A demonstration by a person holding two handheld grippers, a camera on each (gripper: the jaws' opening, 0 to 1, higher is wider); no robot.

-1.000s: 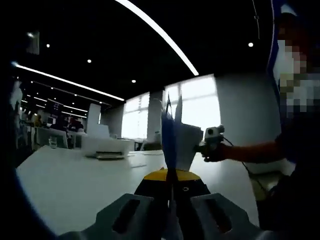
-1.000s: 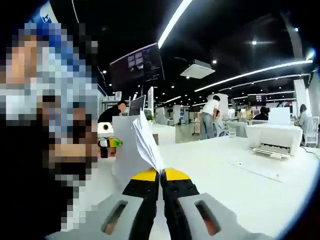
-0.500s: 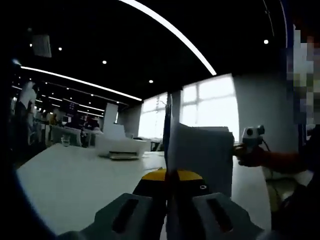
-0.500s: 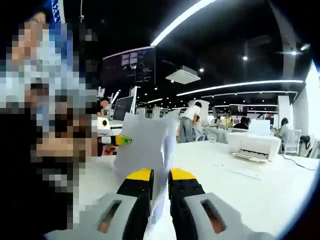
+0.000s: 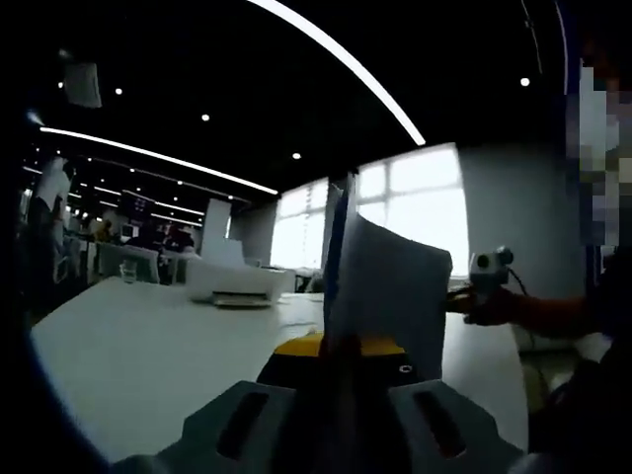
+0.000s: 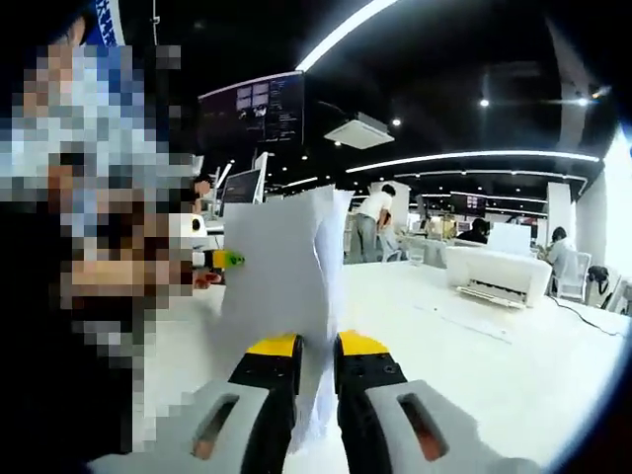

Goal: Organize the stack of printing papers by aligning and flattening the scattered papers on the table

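Left gripper [image 5: 331, 346] pinches the paper stack [image 5: 380, 291], which stands upright on edge, long axis vertical, between both grippers. Right gripper [image 6: 316, 346] jaws slightly spread around the stack's [image 6: 281, 267] edge. Bare white table [image 6: 513, 365] lies open rightward; printer [image 6: 497, 274] well apart.

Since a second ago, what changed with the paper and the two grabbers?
The right gripper opened its jaws; a second ago they were shut on the papers, which now stand loosely between them. The left gripper is still clamped on the papers' other edge. The printer and white table are unchanged.
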